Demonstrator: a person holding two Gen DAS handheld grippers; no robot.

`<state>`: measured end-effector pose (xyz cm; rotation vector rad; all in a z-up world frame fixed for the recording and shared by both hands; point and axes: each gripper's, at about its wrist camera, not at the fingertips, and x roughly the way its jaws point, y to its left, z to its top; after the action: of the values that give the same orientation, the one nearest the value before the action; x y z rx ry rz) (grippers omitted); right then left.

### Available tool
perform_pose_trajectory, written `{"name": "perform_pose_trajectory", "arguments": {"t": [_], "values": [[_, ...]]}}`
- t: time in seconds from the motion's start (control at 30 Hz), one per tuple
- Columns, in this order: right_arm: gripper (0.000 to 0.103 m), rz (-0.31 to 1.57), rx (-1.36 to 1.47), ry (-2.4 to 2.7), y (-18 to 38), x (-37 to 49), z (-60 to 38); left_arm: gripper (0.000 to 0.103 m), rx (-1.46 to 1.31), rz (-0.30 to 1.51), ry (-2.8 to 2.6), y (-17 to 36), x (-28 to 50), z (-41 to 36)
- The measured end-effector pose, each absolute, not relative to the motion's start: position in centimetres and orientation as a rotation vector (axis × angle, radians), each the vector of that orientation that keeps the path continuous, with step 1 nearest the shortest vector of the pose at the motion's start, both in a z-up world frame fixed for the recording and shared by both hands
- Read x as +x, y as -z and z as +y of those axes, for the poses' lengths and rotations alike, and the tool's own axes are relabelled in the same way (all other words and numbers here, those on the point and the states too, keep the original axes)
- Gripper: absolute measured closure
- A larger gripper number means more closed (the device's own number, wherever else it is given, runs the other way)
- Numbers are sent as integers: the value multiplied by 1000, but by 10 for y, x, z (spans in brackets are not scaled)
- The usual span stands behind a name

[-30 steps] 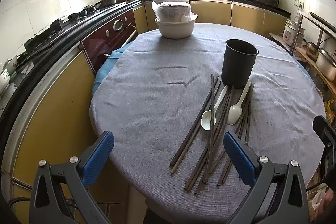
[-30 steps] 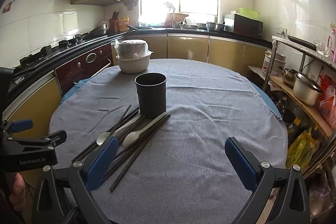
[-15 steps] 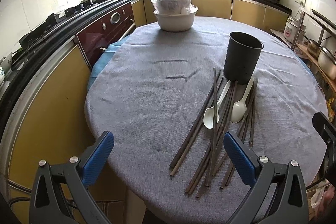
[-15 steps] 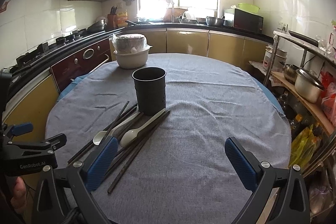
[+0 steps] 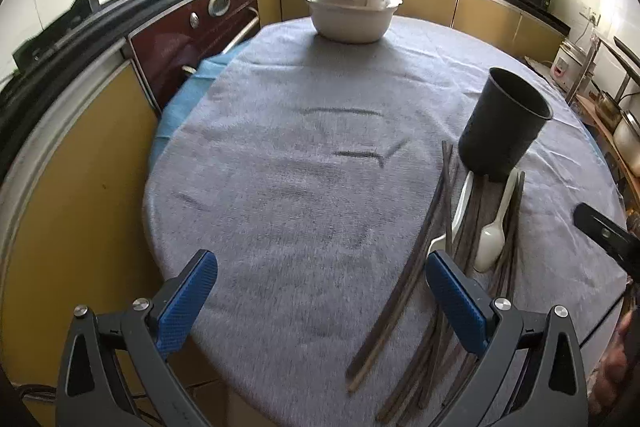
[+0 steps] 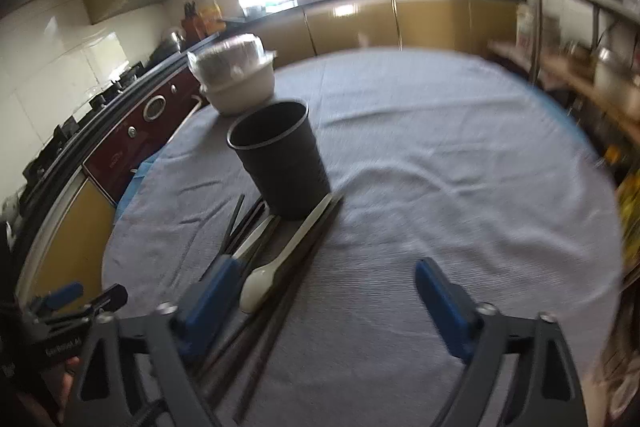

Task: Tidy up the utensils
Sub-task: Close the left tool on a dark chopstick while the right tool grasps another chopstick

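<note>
Lying in a loose bundle on the surface [image 5: 304, 195], the chopsticks [image 5: 404, 291] fan out from the foot of the cup [image 5: 502, 125], with two white spoons among them: one spoon [image 6: 280, 259] rests on top with its bowl toward the near edge, the other spoon [image 5: 460, 203] sits just beside it, partly under dark sticks. None of the utensils is in the cup yet, so the sorting is, by my reading, at its very start, in the approach to a first pick.

The right tongs [image 6: 328, 287] stand apart with nothing between the pads; their jaws have just been closing somewhat. Their left pad hovers over the handle end of the half-hidden spoon, and the top spoon's bowl lies just inside it. The left tongs [image 5: 320, 291] also stand wide apart and empty, their right pad over the bundle's near end.

The next move likely calls for bringing one pair down so that a single spoon or a few sticks sit between the pads, then closing and lifting toward the cup's mouth.

Counted: one cup, upright and seemingly empty; two spoons; roughly ten chopsticks, though they overlap too much for a sure count. One covered bowl [image 5: 352, 15] stands well apart at the far side.
</note>
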<state>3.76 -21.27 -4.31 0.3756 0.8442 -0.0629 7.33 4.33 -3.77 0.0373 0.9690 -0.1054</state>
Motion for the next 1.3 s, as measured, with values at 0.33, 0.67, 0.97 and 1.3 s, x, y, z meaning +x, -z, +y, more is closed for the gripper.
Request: {"name": "perform_pose_trajectory", "arguments": {"t": [0.33, 0.67, 0.97, 1.3], "values": [[49, 960, 518, 46, 85, 101, -194, 33, 16, 1056, 247, 64, 89, 22], [90, 958, 475, 96, 101, 111, -192, 33, -22, 1083, 359, 67, 119, -3], [95, 945, 558, 139, 104, 91, -236, 61, -17, 1135, 428, 83, 169, -37], [94, 942, 642, 98, 97, 79, -264, 97, -32, 1113, 465, 85, 175, -39]]}}
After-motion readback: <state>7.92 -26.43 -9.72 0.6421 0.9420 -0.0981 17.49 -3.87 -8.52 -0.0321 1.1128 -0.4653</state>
